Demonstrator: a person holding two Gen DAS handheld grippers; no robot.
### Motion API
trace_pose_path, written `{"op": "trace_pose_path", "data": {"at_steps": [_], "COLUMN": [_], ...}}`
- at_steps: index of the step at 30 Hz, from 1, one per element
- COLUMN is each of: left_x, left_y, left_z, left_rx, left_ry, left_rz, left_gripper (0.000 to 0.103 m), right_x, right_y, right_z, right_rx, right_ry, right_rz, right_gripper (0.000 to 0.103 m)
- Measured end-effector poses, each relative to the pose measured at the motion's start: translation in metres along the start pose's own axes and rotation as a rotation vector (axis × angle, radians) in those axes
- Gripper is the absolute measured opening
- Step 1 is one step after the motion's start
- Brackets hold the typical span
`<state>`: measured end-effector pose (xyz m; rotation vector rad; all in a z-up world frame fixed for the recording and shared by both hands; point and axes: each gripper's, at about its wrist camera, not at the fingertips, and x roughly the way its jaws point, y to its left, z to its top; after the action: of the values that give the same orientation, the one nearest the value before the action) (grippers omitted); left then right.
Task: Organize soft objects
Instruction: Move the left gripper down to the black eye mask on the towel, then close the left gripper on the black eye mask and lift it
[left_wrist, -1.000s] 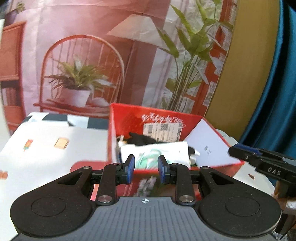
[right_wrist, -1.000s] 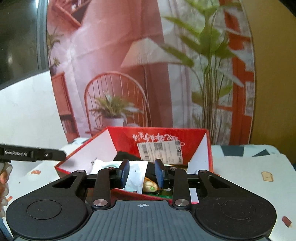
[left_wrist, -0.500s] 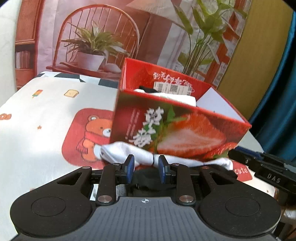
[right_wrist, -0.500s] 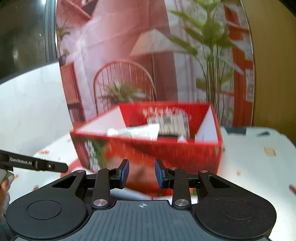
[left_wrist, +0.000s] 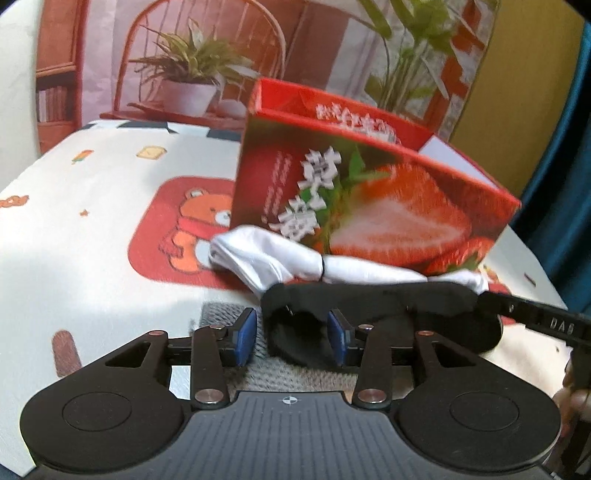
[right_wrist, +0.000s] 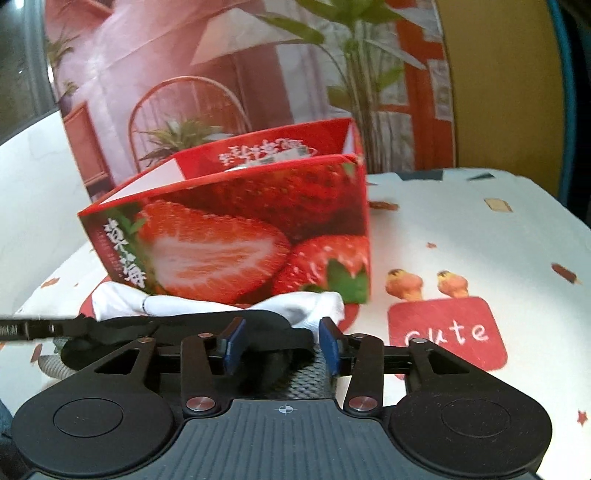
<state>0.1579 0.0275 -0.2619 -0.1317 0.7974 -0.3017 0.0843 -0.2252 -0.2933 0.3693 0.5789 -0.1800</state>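
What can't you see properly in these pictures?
- Inside of the strawberry box: both views look from low down, so its front wall hides what is in it.
- Grey knitted thing: mostly hidden under the black cloth and the left hand-held gripper.
- White cloth: in the right view, its lower part is covered by the black cloth.
- White writing on the box: too blurred to read.
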Motion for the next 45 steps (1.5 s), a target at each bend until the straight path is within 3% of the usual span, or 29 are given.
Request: {"op": "trace_pose_path", "data": {"at_steps": [14,26,27,28,29,34,45], "left_x": [0.011,0.011,0.011,0.011,0.011,0.011,0.010], "left_y": [0.008,0.008,0.008,0.008,0.007,0.008,0.011], "left_z": [-0.007,-0.008,-0.008,-0.008,-0.008,-0.008,-0.009], "left_rx": [-0.016,-0.012,-0.012,-0.011,-0.009,-0.009,-0.024], "left_ry": [0.033,0.030,0.029,0.030,0.030,0.029,0.015], "left_rz": [-0.019,-0.023,-0.023,-0.024,-0.023,-0.025,-0.039], "left_gripper": [0.050,0.050,0.050,0.051,0.051,0.051,0.051], "right_x": [0.013,0.005,0.004,0.006,0.007,0.016,0.021], "right_y": [-0.003,0.012,0.011,0.009,0.008,0.001,0.002], "right_z": [-0.009,-0.006,-0.006,-0.006,-0.006,-0.014,-0.019], "right_rx": [0.080,0.003,0.010,0.017,0.015,0.048,-0.006], "right_ry": [0.078,-0.018,-0.019,-0.012,0.006,0.038,0.039], "right_rz": [0.069,0.104,0.103,0.097,0.085,0.085,0.083], "right_gripper": [0.051,0.047,0.040,0.016,0.011,0.012,0.012]}}
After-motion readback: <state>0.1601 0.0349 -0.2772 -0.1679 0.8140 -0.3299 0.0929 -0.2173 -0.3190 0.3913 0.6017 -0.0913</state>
